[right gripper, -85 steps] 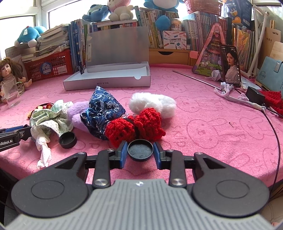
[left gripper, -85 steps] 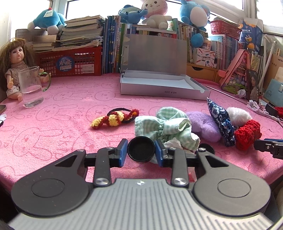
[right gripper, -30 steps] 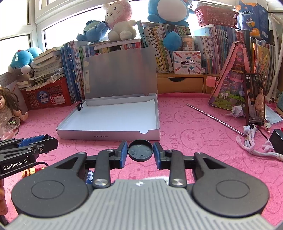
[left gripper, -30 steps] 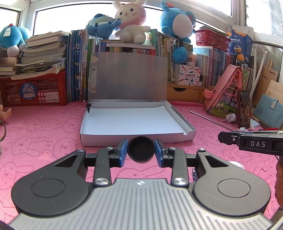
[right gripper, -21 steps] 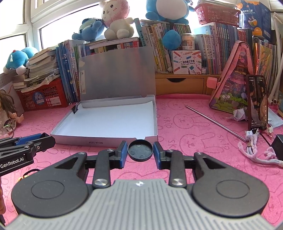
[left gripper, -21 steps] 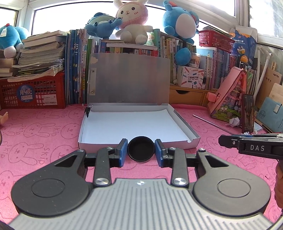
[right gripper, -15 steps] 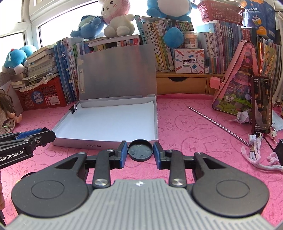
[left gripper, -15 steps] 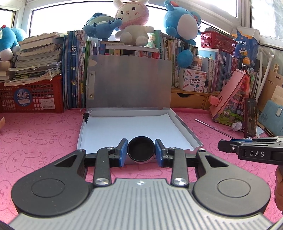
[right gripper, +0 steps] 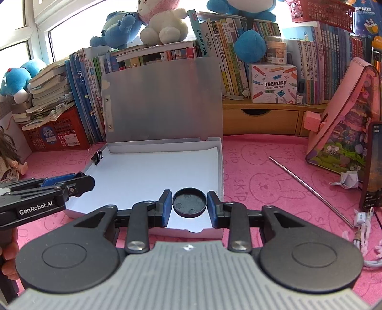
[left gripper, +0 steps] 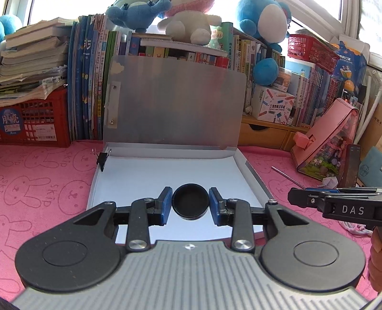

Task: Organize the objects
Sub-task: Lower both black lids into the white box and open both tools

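Both grippers are hanging over the open silver box [left gripper: 167, 176] on the pink bunny-print counter [left gripper: 43, 181]; the left gripper [left gripper: 190, 202] has its blue fingers [left gripper: 165, 205] pinching a small black round cup [left gripper: 190, 201], open side toward the camera, over the near middle of the box's white floor; the right gripper [right gripper: 189, 202] has its fingers [right gripper: 166, 204] clamped on a flat black lid [right gripper: 189, 202], underside up, over the box's near right corner, just inside the front wall.

The box lid [left gripper: 174, 102] stands upright at the back, leaning against a row of books [left gripper: 88, 78]; a black binder clip [left gripper: 103, 159] sits on the box's far left corner; the white floor looks bare.

Off to the right on the counter there's a thin metal rod [right gripper: 310, 188] and a pink triangular case [right gripper: 343, 124]; a red crate [left gripper: 31, 119] sits far left, with plush toys [left gripper: 186, 21] on top of the books.
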Demonstrator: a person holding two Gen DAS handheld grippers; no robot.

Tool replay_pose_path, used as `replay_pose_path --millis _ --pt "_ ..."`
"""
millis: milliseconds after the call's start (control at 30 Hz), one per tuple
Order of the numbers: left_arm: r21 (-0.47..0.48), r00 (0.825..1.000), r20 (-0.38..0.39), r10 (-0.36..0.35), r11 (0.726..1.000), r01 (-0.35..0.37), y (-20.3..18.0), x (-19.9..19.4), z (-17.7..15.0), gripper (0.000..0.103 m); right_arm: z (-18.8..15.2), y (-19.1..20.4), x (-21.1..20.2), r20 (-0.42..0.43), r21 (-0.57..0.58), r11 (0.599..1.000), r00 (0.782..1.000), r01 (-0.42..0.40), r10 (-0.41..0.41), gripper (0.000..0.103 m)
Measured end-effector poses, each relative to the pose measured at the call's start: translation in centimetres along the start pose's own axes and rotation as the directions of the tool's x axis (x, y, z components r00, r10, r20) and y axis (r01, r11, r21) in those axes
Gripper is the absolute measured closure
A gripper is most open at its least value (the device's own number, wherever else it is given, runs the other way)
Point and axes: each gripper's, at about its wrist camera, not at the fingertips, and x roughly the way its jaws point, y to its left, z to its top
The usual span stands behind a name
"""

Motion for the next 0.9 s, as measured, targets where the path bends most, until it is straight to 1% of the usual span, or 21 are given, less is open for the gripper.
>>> replay_pose_path --millis 167,300,500,633,800,900 --pt "-0.009 0.998 -0.045 0.032 0.999 -0.032 0.5 2.7 -0.2 0.064 0.2 -1.0 3.4 -0.076 0.103 0.994 0.996 -0.048 0.055 0.067" --pt "-0.001 0.996 -0.073 0.058 0.998 -0.058 0.7 4.3 -0.8 0.064 -0.1 -1.4 5.4 -0.104 0.157 0.985 0.991 -0.065 0.082 0.067" --pt "0.01 0.991 -0.097 0.09 0.996 -0.09 1.0 6.5 -1.0 0.064 -0.1 -0.9 7.7 -0.129 0.139 0.99 0.99 -0.037 0.055 0.067" --pt "-0.001 0.985 -0.12 0.125 0.992 -0.126 1.2 8.7 0.2 0.064 0.8 -0.4 9.7 -0.143 0.118 0.993 0.99 -0.006 0.023 0.067" --pt "0.041 0.98 -0.119 0.158 0.987 -0.154 1.2 11.0 1.4 0.064 2.4 -0.3 11.9 -0.147 0.124 0.992 0.989 0.012 0.006 0.067" --pt "0.036 0.976 -0.134 0.171 0.985 -0.167 1.6 12.1 1.8 0.064 2.9 -0.3 13.2 -0.155 0.119 0.992 0.988 0.029 -0.01 0.067"
